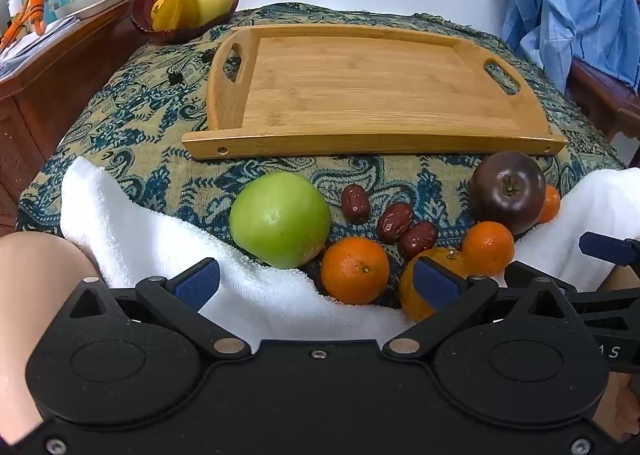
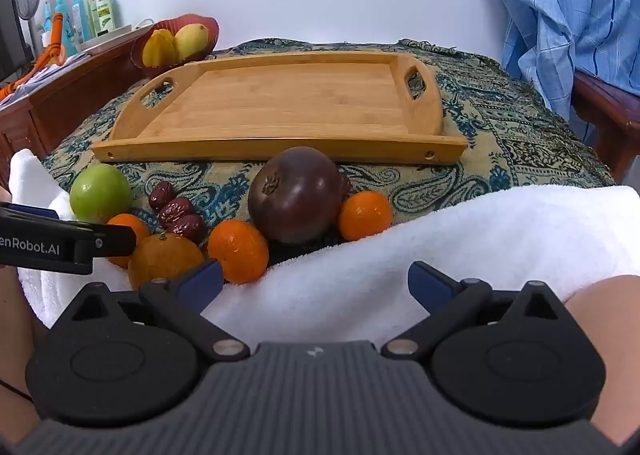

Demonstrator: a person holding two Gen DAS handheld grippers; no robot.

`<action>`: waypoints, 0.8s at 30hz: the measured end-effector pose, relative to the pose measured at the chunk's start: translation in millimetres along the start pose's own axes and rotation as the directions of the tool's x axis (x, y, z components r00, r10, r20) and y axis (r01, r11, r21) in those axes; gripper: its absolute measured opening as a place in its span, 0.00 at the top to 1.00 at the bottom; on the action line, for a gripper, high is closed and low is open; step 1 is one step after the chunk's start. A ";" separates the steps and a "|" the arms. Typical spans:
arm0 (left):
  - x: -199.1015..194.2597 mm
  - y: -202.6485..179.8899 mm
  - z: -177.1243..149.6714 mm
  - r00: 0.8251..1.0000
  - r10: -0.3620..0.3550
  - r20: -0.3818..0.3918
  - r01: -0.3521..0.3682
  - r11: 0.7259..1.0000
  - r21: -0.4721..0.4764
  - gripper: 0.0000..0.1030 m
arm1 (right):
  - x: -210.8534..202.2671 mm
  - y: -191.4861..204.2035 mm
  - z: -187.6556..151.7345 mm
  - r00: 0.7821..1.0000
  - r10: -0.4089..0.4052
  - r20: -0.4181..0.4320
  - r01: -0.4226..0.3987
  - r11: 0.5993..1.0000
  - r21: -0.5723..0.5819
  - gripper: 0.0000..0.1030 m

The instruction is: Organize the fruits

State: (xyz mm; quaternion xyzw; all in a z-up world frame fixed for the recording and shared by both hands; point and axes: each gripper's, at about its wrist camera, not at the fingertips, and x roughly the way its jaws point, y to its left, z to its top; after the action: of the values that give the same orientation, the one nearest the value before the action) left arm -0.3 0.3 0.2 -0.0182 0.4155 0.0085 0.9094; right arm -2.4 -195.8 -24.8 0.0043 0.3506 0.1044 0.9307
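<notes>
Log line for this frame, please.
stage: start | left gripper: open, empty | right gripper: open, empty | wooden tray: bare | fruits on cloth: green apple, oranges, dates

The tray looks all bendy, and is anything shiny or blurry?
Left wrist view: the fisheye lens bows the tray front edge; a soft highlight sits on the apple. Right wrist view: same bowing, glare on the dark fruit; both views look sharp, evenly lit, with faint shadows.

left wrist: low, near, tilted down | right wrist: likewise | shared: tray (image 1: 360, 87), fruit
</notes>
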 end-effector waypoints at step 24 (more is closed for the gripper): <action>16.9 -3.1 -2.8 0.994 0.069 -0.084 -0.065 0.997 0.045 0.00 | 5.8 3.4 2.0 1.000 -0.013 -0.017 0.012 1.000 -0.022 0.00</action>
State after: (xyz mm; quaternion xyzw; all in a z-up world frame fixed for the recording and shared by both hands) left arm 8.7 -2.9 -14.4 0.0148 0.4544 0.0293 0.8902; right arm 2.5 -191.2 -26.8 -0.0090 0.3575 0.1024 0.9282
